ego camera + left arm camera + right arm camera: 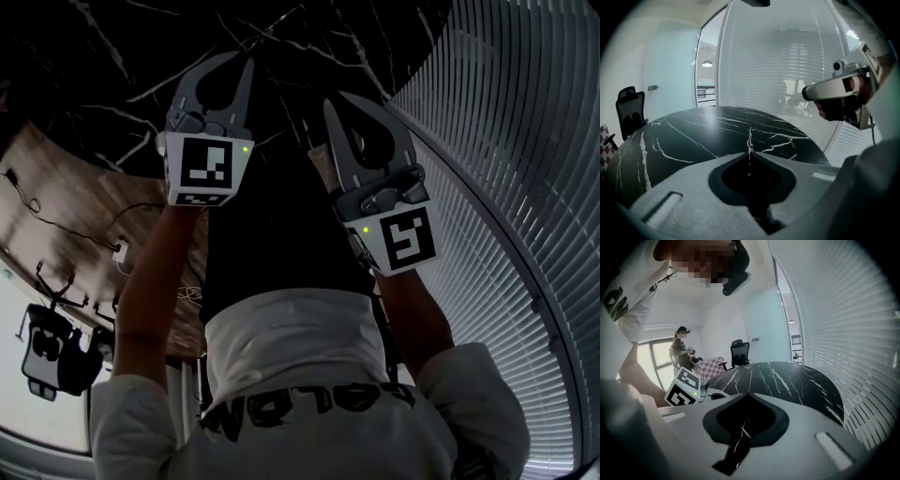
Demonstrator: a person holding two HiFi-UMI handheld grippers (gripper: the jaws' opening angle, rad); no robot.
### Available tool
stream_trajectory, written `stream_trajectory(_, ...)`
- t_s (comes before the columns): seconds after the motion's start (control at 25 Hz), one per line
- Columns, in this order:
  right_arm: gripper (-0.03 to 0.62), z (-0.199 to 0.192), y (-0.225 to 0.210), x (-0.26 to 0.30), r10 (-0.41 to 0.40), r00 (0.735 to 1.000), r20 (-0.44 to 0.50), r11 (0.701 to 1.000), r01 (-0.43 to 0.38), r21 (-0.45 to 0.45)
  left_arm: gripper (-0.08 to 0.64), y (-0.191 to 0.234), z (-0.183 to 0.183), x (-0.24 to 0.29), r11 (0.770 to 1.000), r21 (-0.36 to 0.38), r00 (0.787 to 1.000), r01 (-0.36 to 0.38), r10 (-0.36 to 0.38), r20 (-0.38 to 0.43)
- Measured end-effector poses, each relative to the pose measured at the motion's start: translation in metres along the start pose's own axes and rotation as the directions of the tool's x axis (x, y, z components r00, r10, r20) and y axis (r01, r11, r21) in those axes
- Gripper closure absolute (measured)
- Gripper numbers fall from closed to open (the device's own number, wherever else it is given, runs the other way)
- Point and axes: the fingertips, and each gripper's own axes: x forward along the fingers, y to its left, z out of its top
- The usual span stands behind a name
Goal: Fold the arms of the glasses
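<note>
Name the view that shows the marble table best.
Left gripper view: the marble table spreads nearly whole there. Right gripper view shows a narrower part; head view only a veined patch.

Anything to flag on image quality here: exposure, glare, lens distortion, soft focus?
Head view: dim overall, the marble table nearly lost in black, while the bright blinds bow from the wide lens. Left gripper view: pale glare on the table, dark corners, and the left hand-held gripper is soft up close. Right gripper view: evenly lit, same curved edges.
</note>
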Motion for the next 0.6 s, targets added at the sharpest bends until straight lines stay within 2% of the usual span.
stream_trajectory(0.24, 0.591, 0.015, -0.003, -0.005, -0.005, 1.0, 0.025, 1.0, 0.006, -0.01, 0.555, -0.005, 0.011, -0.008, 0.999, -0.026, 1.0, 0.022, -0.022, 0.015)
stream_trajectory(0.6, 0.591, 0.084, 0.007, -0.041, 0.013, 0.993, 0.117, 0.997, -0.004, -0.077, 0.557, -0.011, 0.078, -0.063, 0.998, -0.061, 0.997, -0.013, 0.018, 0.081)
